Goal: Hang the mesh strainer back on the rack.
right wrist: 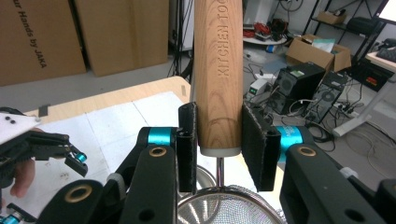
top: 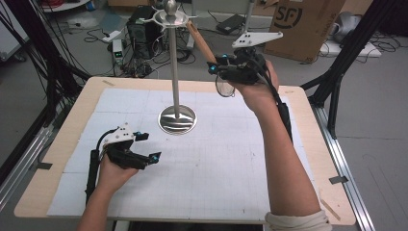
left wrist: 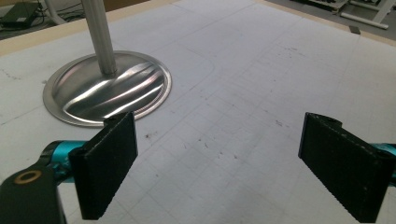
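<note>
gripping the wooden handle [right wrist: 217, 74] of a mesh strainer [right wrist: 224, 207], the right tongs [right wrist: 218, 147] are closed onto the wood near its lower end, one black pad pressed flat against each side. in the right gripper view the handle rises upright between the pads, its embossed lettering facing the camera, and a short metal neck joins it to the strainer's round mesh bowl just below the jaws. in the high view the right tongs [top: 226, 71] are raised well above the far right part of the worktop [top: 57, 159]; the handle [top: 201, 42] slants up and to the left, its far end close to the top disc of the metal stand [top: 176, 57], though contact there cannot be judged. the strainer bowl [top: 224, 87] hangs just under the hand.

the stand's thin pole rises from a round polished base [top: 177, 119] resting on the white gridded mat [top: 216, 159] that covers the worktop.

the left tongs [top: 144, 147] sit low over the near left of the mat, held in the person's left hand, jaws spread wide with nothing between them. in the left gripper view the two ribbed pads [left wrist: 109, 163] stand far apart over bare mat, the stand's base [left wrist: 107, 88] lying just beyond the left pad.
</note>
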{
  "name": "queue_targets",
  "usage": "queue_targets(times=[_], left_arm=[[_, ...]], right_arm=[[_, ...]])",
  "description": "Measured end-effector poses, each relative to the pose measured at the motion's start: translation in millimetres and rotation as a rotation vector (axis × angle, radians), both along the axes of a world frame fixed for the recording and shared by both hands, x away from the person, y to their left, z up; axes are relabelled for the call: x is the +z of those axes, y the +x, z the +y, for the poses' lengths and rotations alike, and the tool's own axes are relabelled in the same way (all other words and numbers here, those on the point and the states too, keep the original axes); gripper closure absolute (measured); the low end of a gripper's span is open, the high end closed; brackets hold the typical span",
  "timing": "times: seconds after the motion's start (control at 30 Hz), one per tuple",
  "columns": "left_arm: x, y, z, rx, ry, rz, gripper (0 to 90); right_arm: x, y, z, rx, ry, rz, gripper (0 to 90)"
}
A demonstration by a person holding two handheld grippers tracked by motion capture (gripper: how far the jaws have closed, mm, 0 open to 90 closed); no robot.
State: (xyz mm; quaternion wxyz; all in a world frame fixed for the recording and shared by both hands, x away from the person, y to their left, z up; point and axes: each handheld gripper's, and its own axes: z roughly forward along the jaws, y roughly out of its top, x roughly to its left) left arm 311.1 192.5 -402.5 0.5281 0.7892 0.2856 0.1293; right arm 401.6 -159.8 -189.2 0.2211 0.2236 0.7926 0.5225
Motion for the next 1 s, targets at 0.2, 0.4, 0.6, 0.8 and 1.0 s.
queue_targets(times=[0.2, 0.4, 0.6, 0.8, 1.0], left_arm=[[-0.4, 0.4, 0.0, -0.001, 0.004, 0.005, 12.3], [0.0, 0.2, 0.5, 0.002, -0.001, 0.001, 12.2], [0.0, 0.0, 0.4, 0.001, -0.002, 0.001, 12.2], [0.4, 0.2, 1.0, 0.001, -0.004, -0.002, 12.3], [0.1, 0.3, 0.5, -0.001, -0.006, 0.000, 12.3]], right_arm=[[-2.9, 4.4, 3.7, 0.001, -0.008, 0.006, 69.0], [-7.5, 11.0, 9.3, -0.005, -0.009, 0.003, 68.9], [-11.8, 16.9, 17.6, -0.003, -0.016, 0.017, 68.9], [-15.4, 19.7, 26.2, -0.001, -0.014, 0.031, 68.8], [-19.8, 24.3, 32.3, 0.001, -0.015, 0.044, 68.5]])
